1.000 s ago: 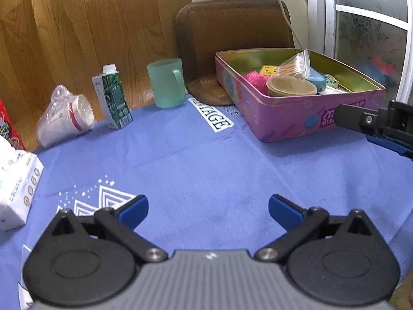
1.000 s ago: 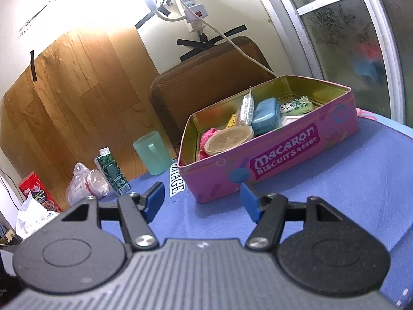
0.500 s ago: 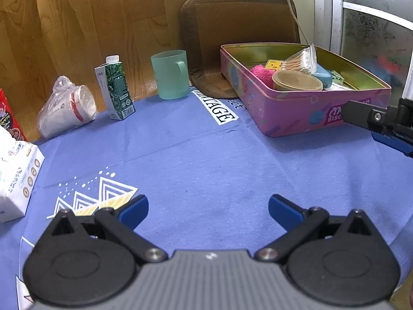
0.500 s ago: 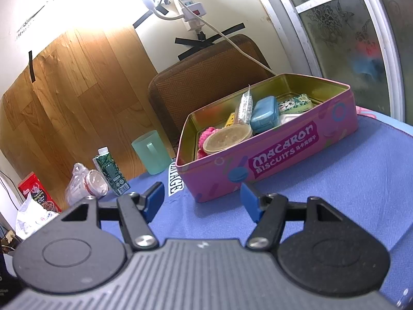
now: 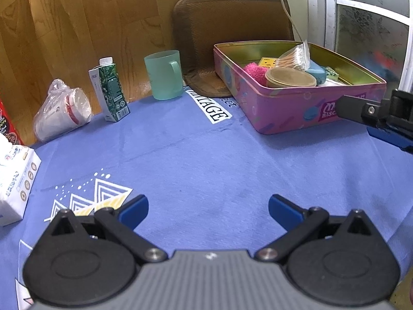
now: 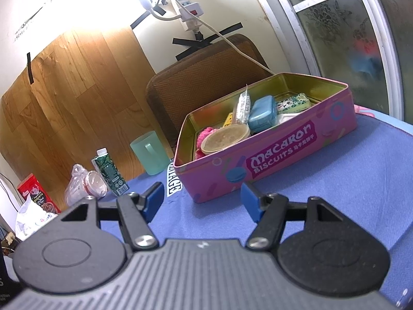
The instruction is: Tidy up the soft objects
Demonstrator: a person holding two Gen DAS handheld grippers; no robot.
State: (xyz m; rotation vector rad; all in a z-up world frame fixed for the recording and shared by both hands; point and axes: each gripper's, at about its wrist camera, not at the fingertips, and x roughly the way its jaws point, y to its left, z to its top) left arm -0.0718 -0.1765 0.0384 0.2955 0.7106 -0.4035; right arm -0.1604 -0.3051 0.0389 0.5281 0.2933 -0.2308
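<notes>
While both grippers hang empty over the blue cloth of the desk (image 5: pixel 206 155), the soft things sit packed in the pink tin (image 6: pixel 271 155) at the centre right of the right view: a pink fluffy piece (image 6: pixel 204 135) in its near left corner, touching a round tub (image 6: pixel 224 139), with a blue case (image 6: pixel 263 111) and a bag of swabs (image 6: pixel 242 108) behind. The right gripper (image 6: pixel 202 197) has its jaws apart and points at the tin's near wall, probably lined up to reach in. The left gripper (image 5: pixel 207 208), jaws also apart, hovers over bare cloth at lower centre, well apart from the tin, likely waiting. A mug (image 5: pixel 164 73), carton (image 5: pixel 109 89) and bagged cup (image 5: pixel 62 113) stand at the upper left, clear of the work.
</notes>
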